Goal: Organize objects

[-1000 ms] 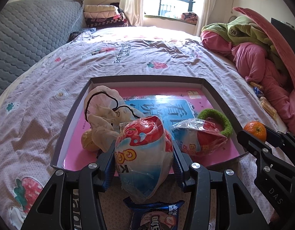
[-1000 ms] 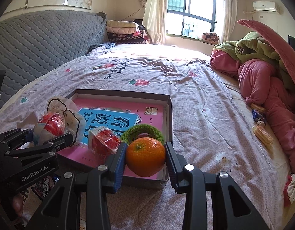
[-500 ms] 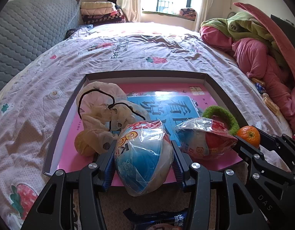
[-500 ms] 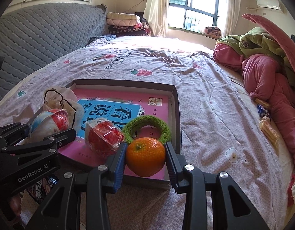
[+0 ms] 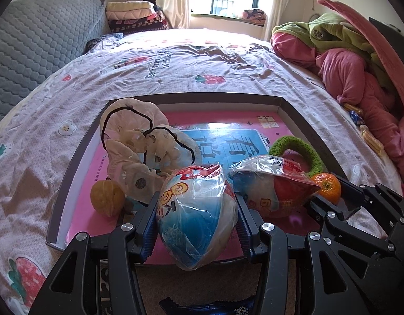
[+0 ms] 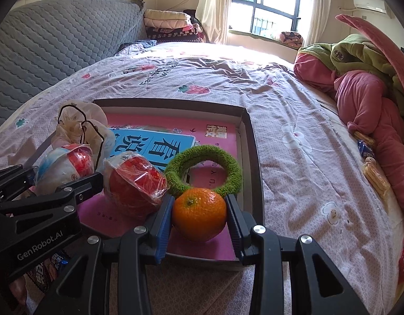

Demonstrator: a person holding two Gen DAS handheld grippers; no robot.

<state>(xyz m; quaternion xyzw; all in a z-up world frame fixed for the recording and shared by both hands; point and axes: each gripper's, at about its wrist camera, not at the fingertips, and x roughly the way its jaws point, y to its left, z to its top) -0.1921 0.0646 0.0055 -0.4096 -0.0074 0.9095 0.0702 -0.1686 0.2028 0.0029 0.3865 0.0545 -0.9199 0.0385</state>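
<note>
Left gripper [image 5: 197, 221]: seen at 6 o'clock in the left wrist view; its jaws are pinched on a wrapped snack ball [image 5: 196, 215], blue, white and red under clear film, held over the near edge of the tray.
Right gripper [image 6: 199, 219]: seen at 6 o'clock in the right wrist view; its jaws are pressed against both sides of an orange [image 6: 199, 216], held just inside the tray's near right corner.
Snack packet [image 5: 207, 307]: a dark blue wrapper is glimpsed on the bedspread below the left gripper, at 6 o'clock, outside the tray.
Tray [image 6: 255, 157]: a shallow dark-rimmed box is laid on the bedspread, its floor covered by a pink and blue printed sheet.
Second wrapped ball [image 6: 135, 183]: it is lain on the tray floor at 9 o'clock of the orange, just beside the right gripper's left finger.
Yellow fruit [image 5: 107, 200]: it is set in the tray at 9 o'clock of the held ball, touching the cloth bundle.
Green ring [image 6: 203, 168]: a fuzzy loop is lain flat at 12 o'clock of the orange, touching or nearly touching it.
Cloth bundle [image 5: 139, 152]: pale fabric with black cord trim is heaped in the tray's far left part.
Bedspread [image 6: 293, 120]: a pink strawberry print is spread beneath everything.
Pink and green bedding [image 6: 364, 84]: it is piled at 2 o'clock, well apart from the tray.
Folded blankets [image 5: 135, 17]: they are stacked at 11 o'clock, near the window.
</note>
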